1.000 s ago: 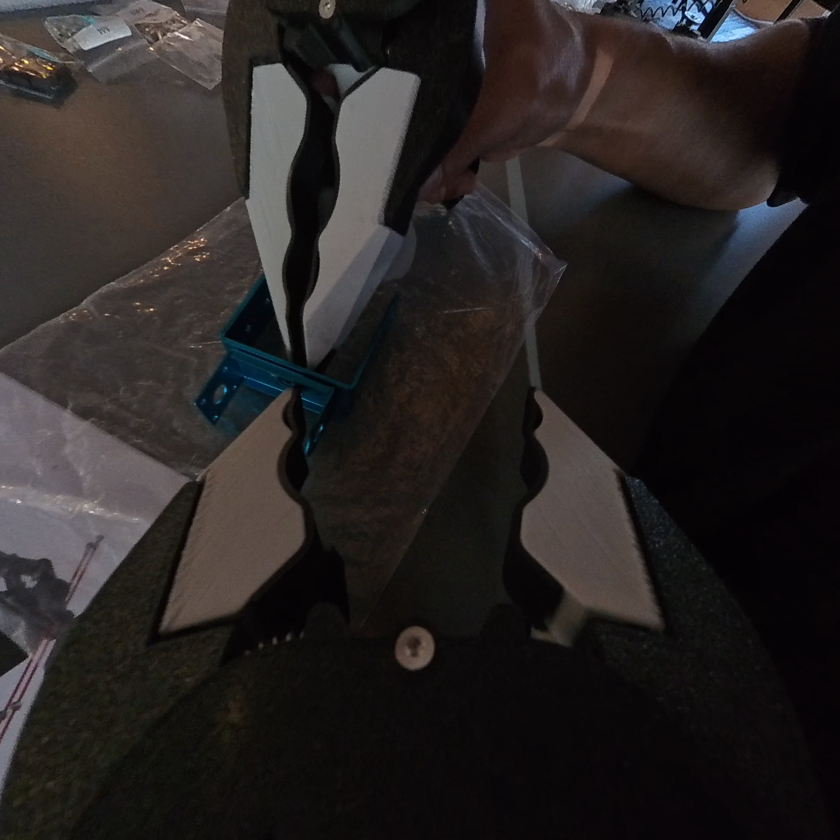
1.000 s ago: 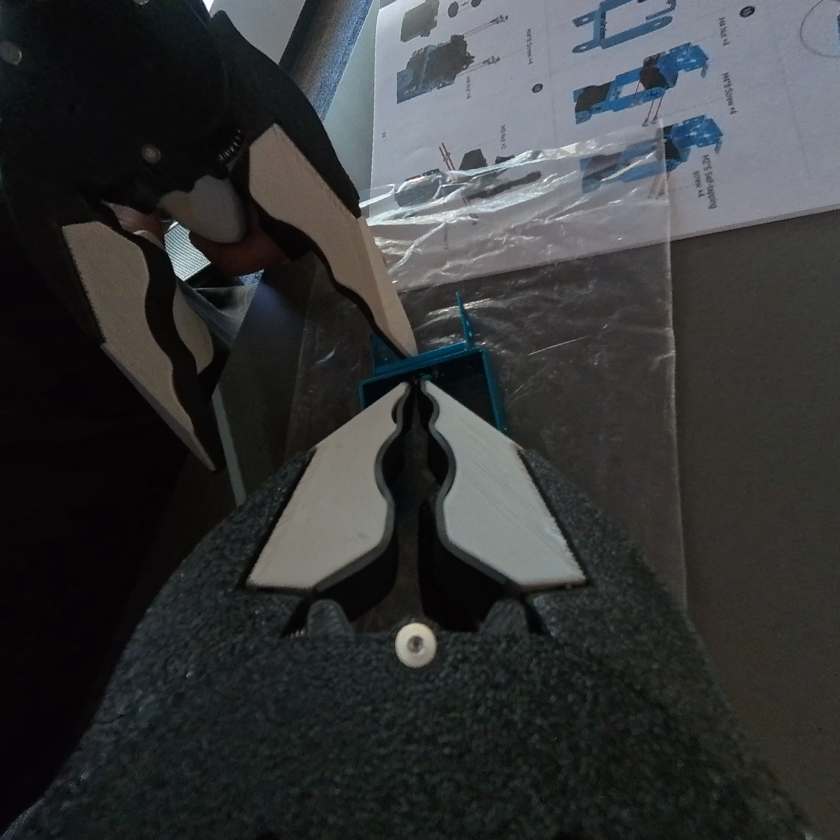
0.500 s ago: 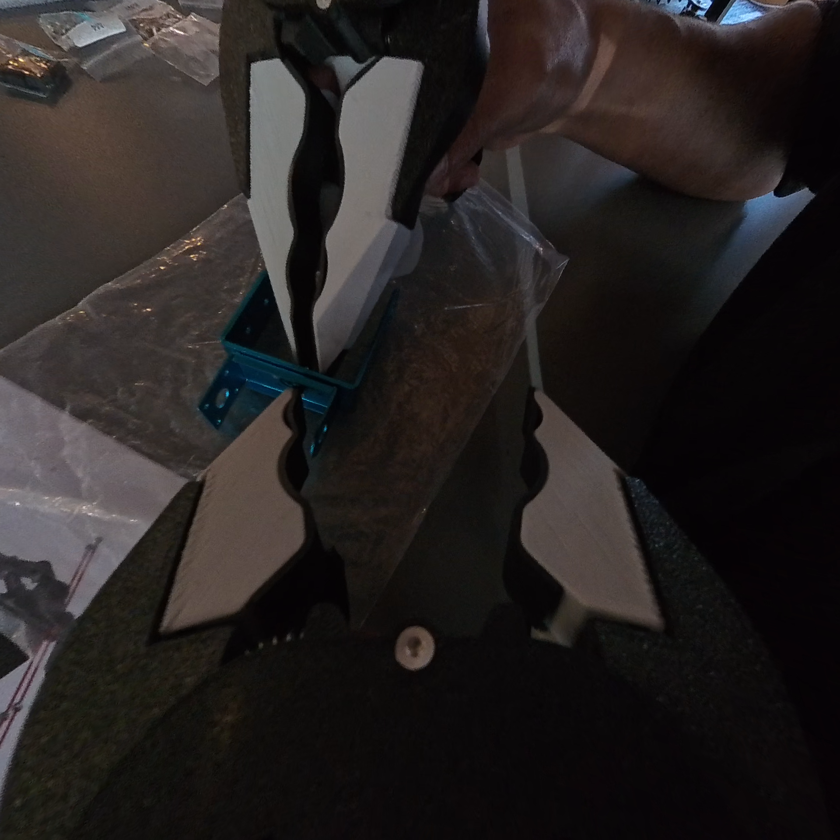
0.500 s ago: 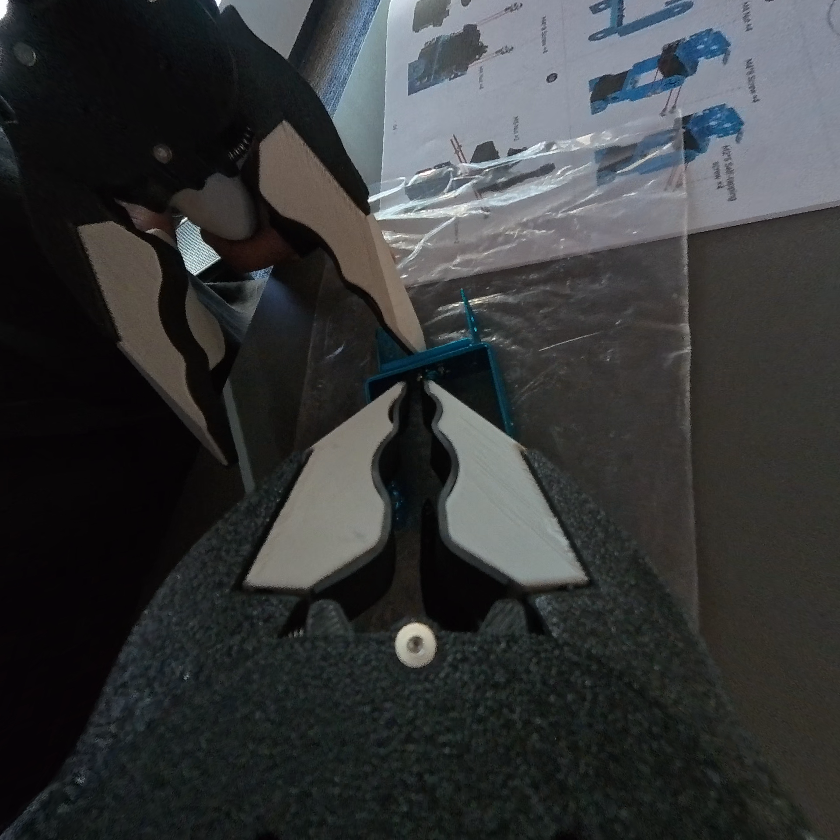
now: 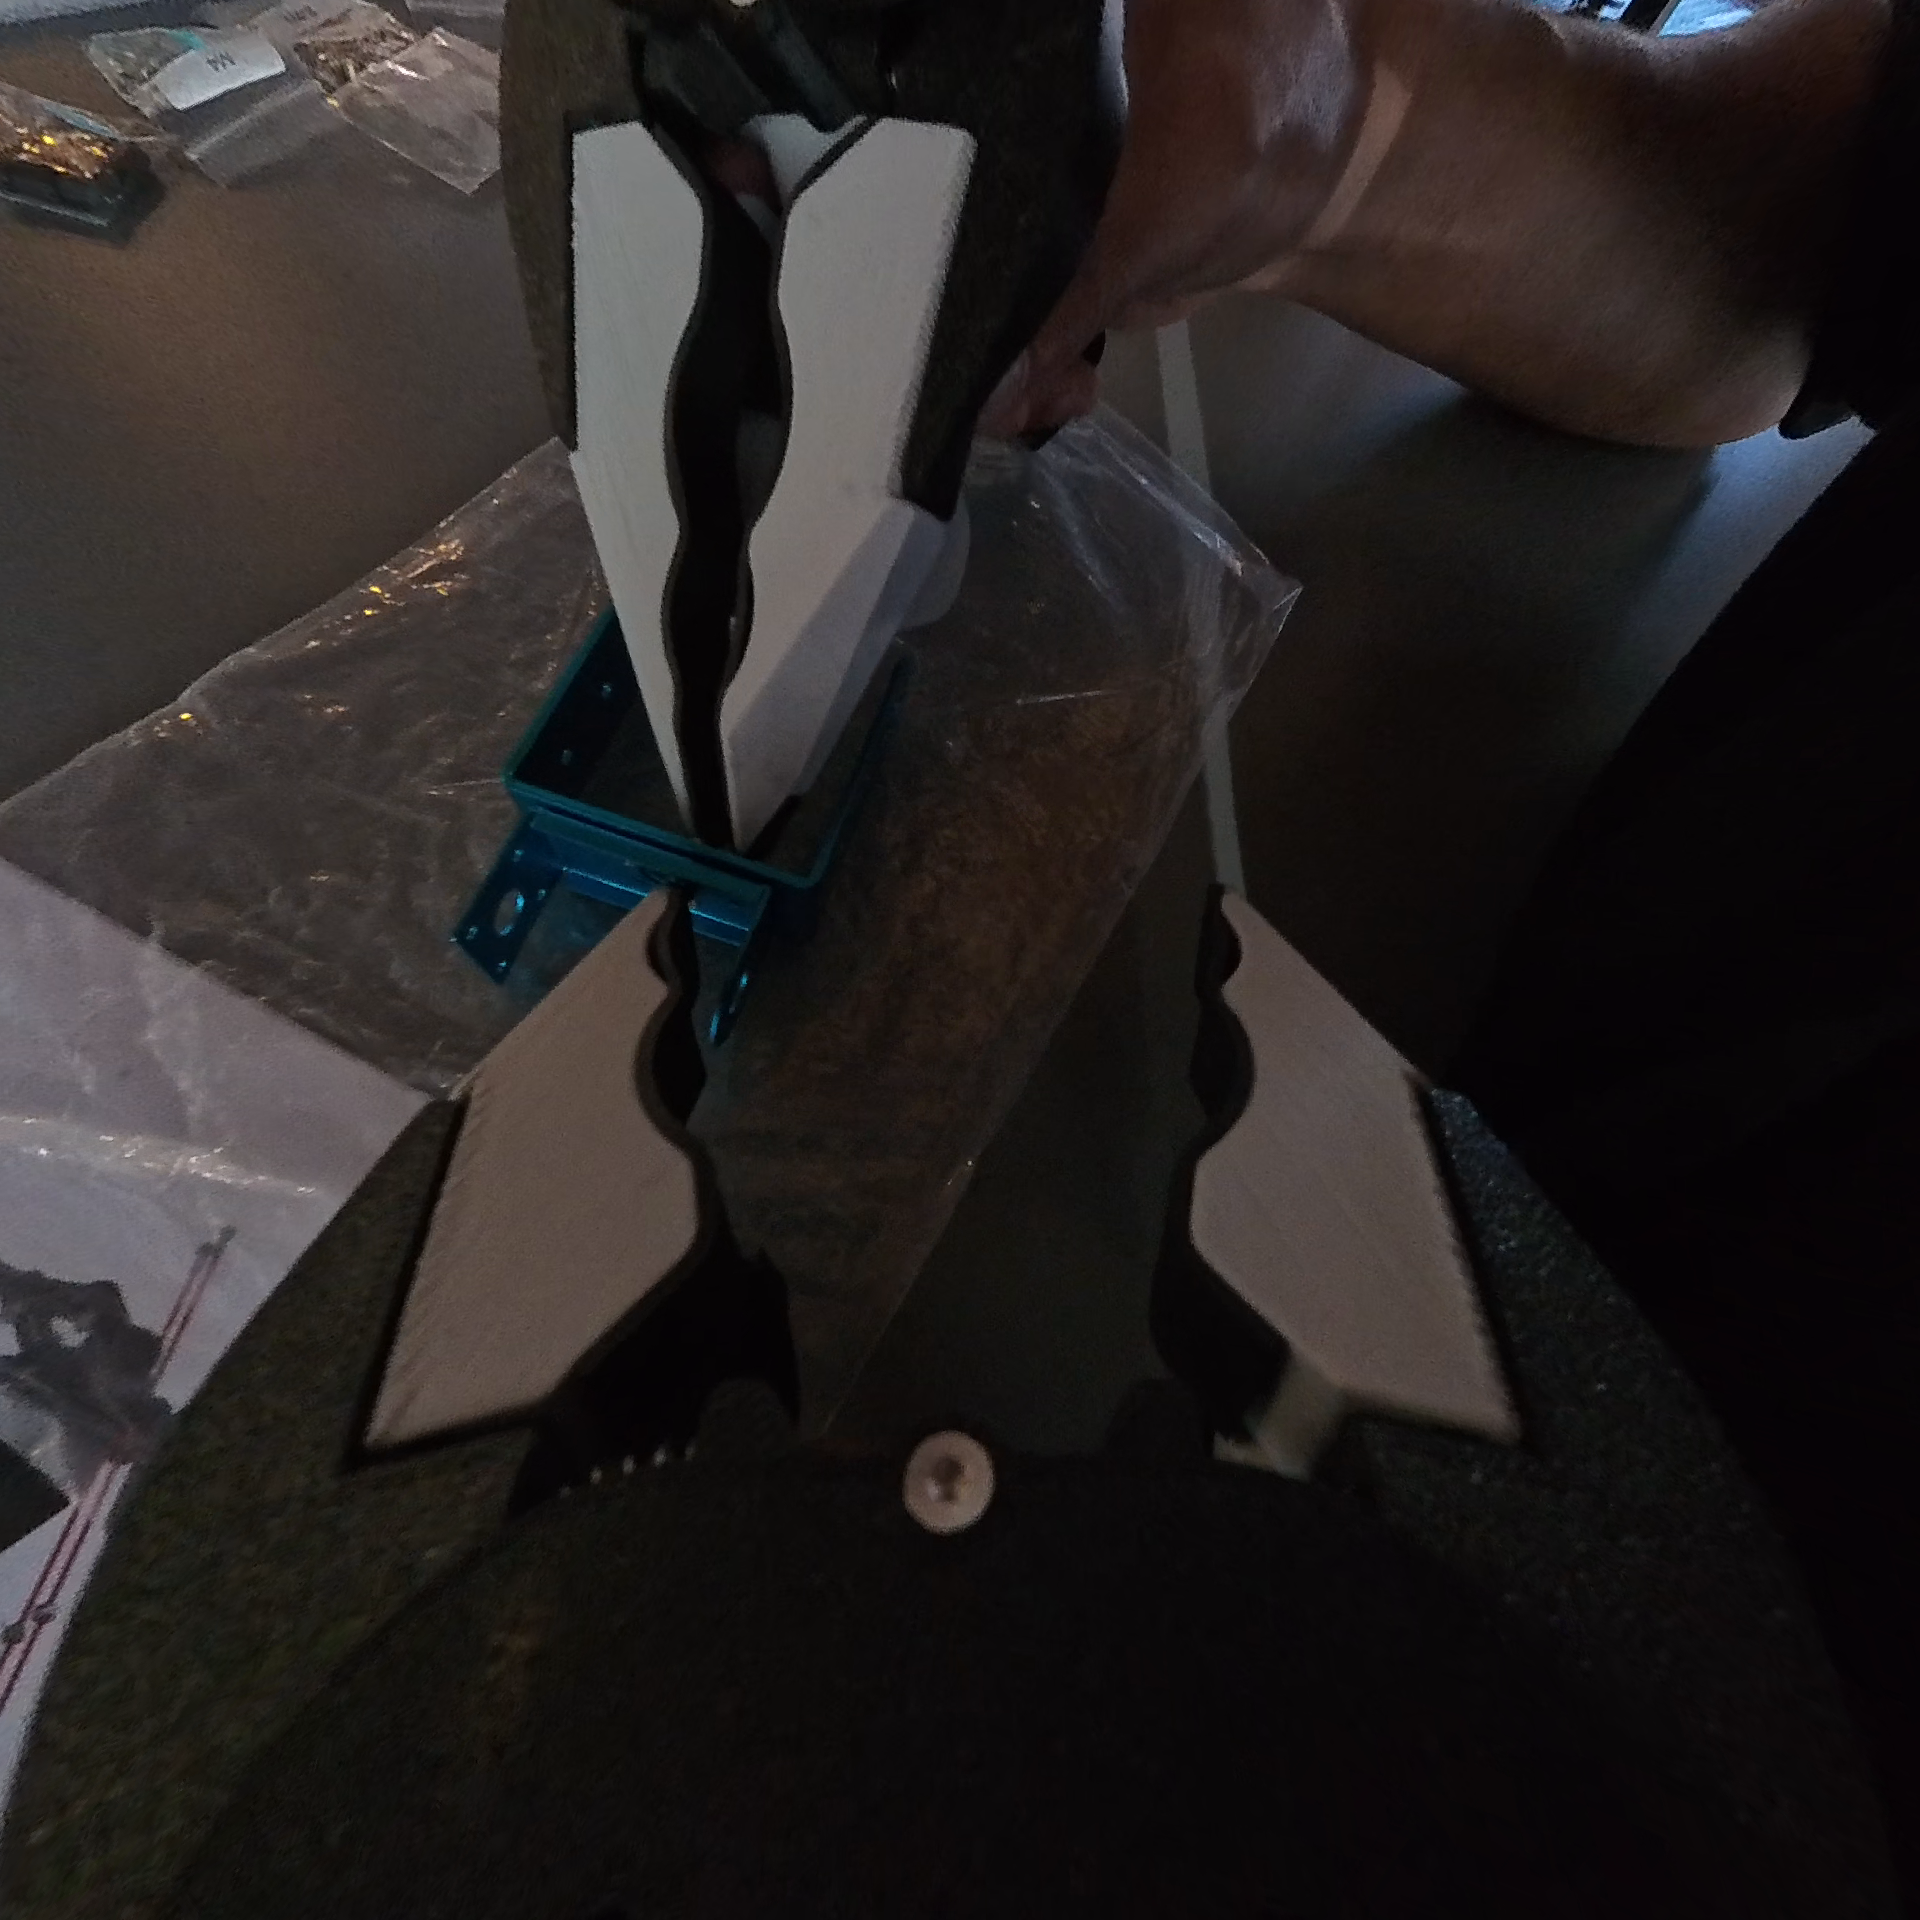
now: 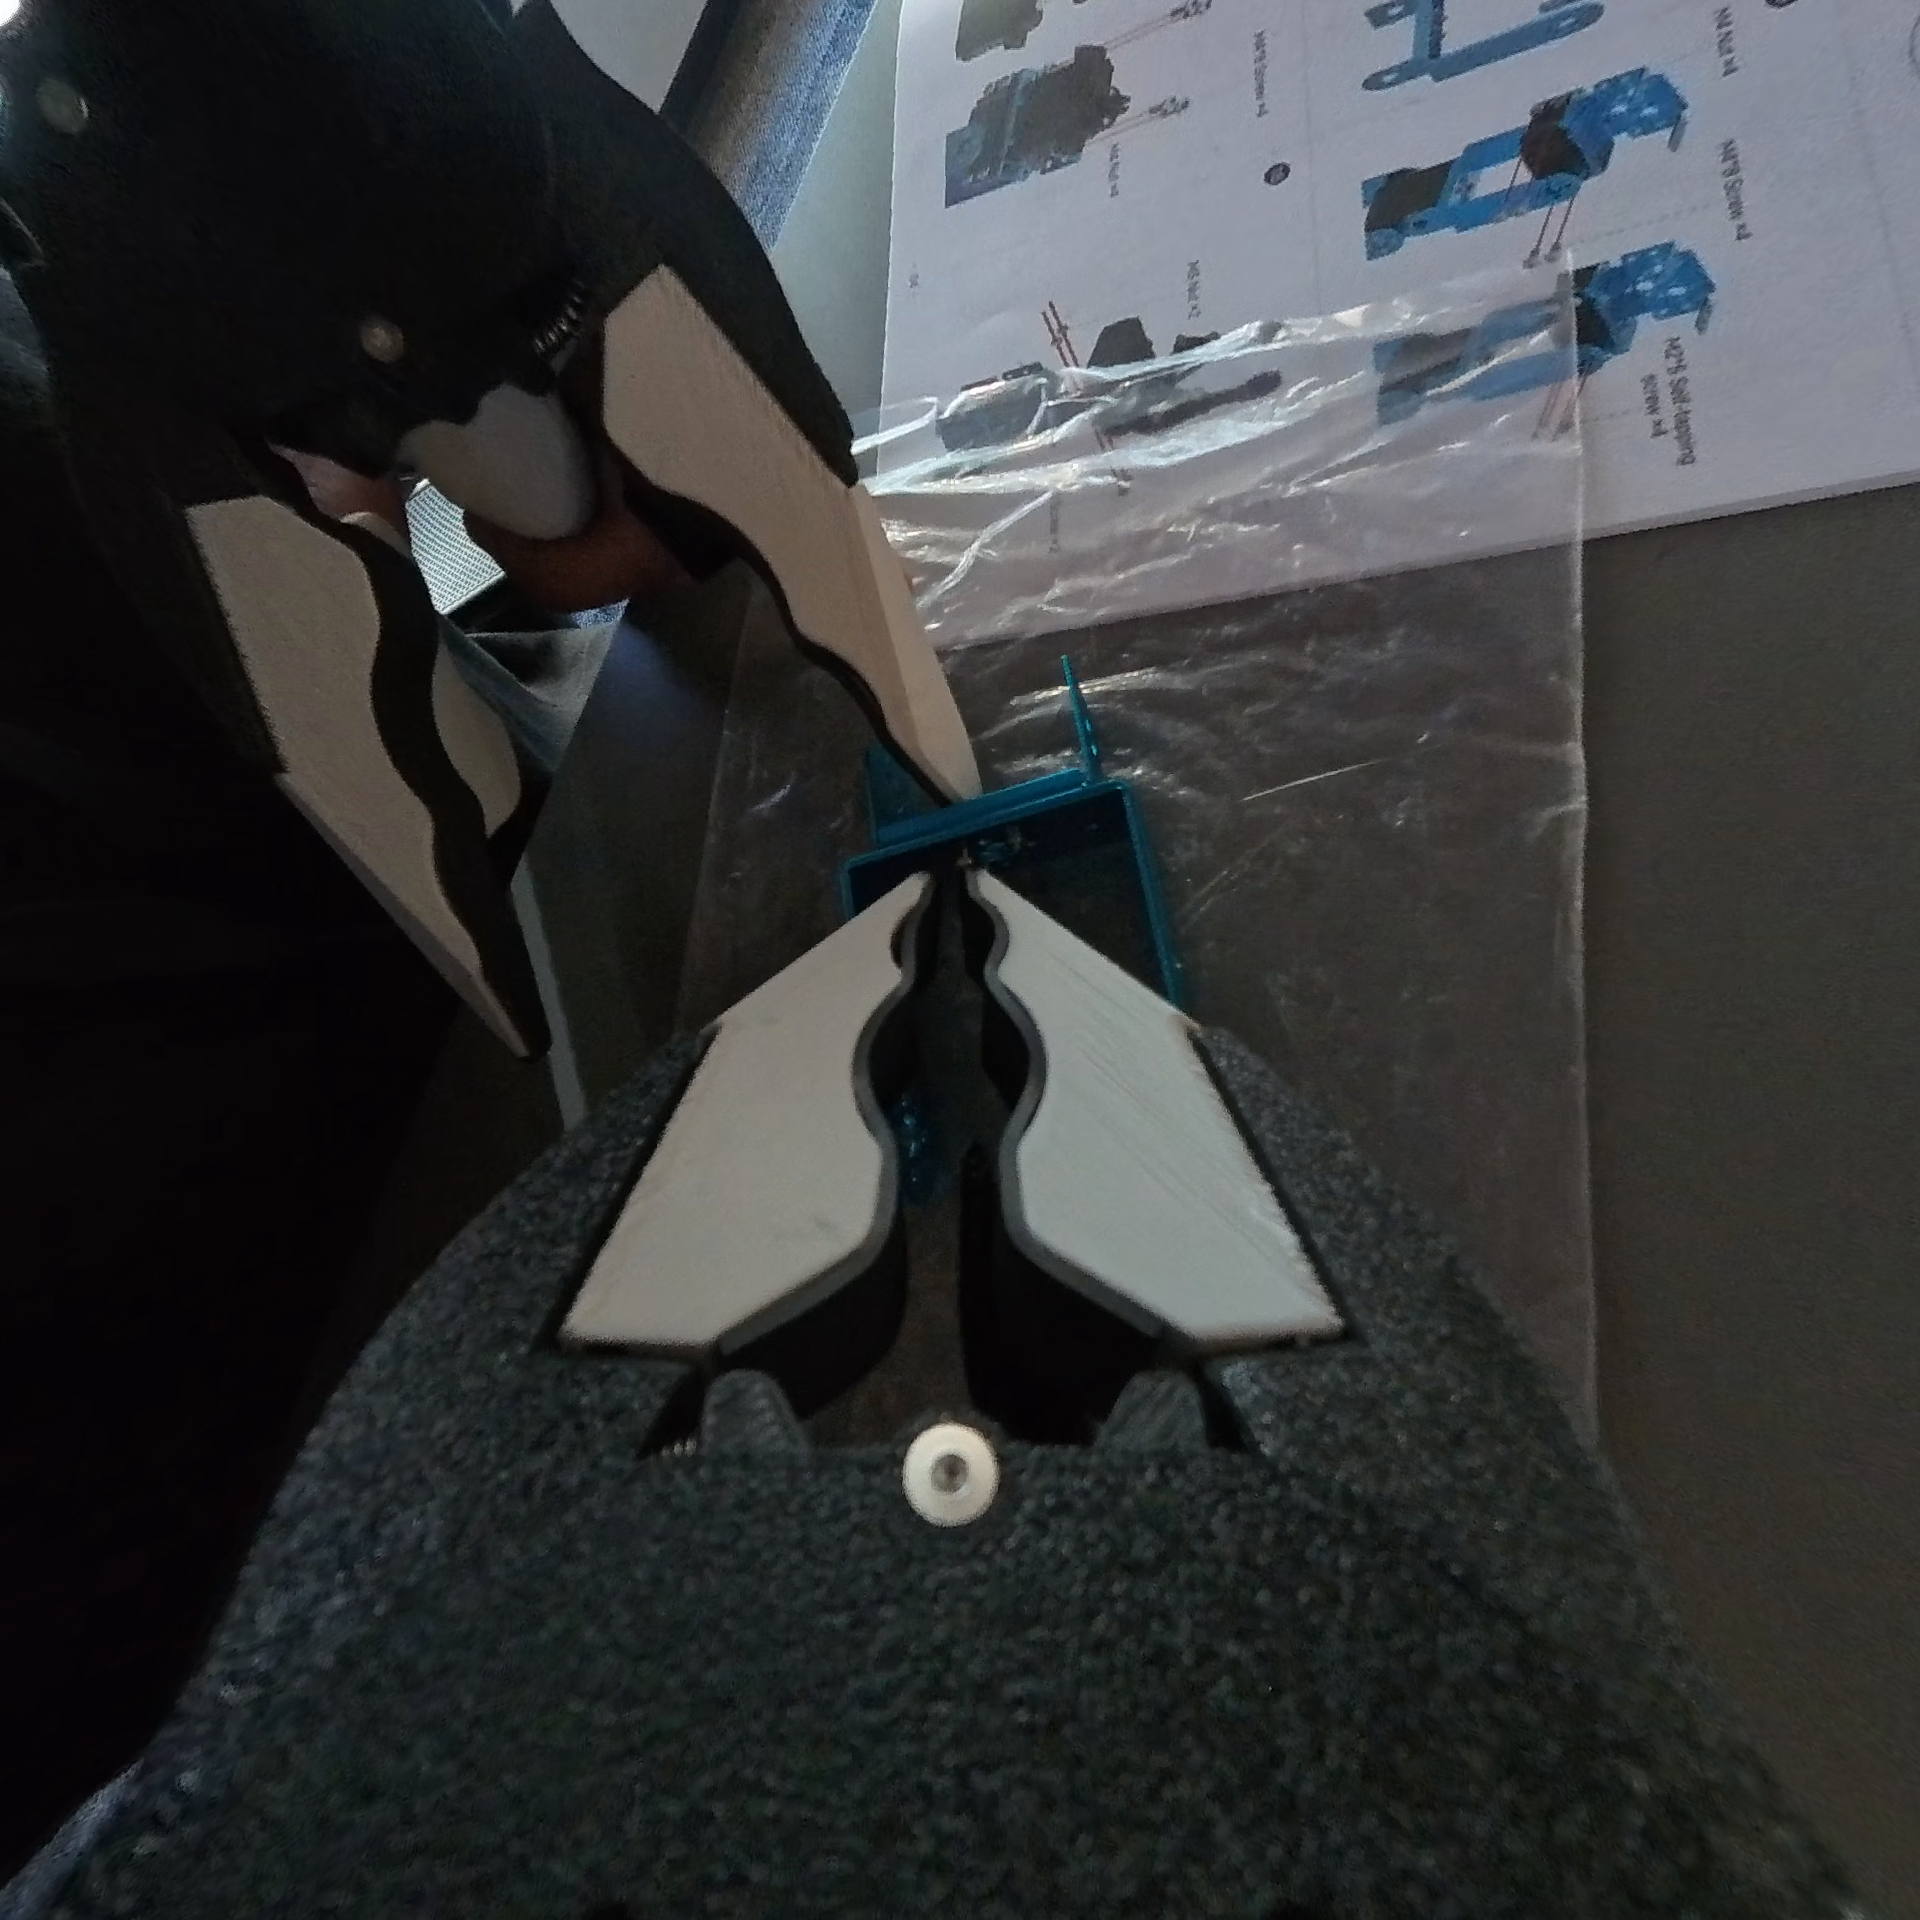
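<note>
Fingers of the right gripper point(image 6: 948, 878) stay pinched on the blue folded-metal bracket's point(image 6: 1049, 831) rim inside the clear plastic bag point(image 5: 987, 883); nothing has shifted. The left gripper point(image 5: 945, 914) stays spread, its left finger touching the bracket.

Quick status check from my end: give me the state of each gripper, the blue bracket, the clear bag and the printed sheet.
Left gripper: open, one fingertip at the bracket's rim.
Right gripper: shut on the bracket's wall.
Blue metal bracket: sits on the bag, open side up.
Clear plastic bag: flat on the table, wrinkled, one end over the sheet.
Printed instruction sheet: flat, partly covered by the bag.
</note>
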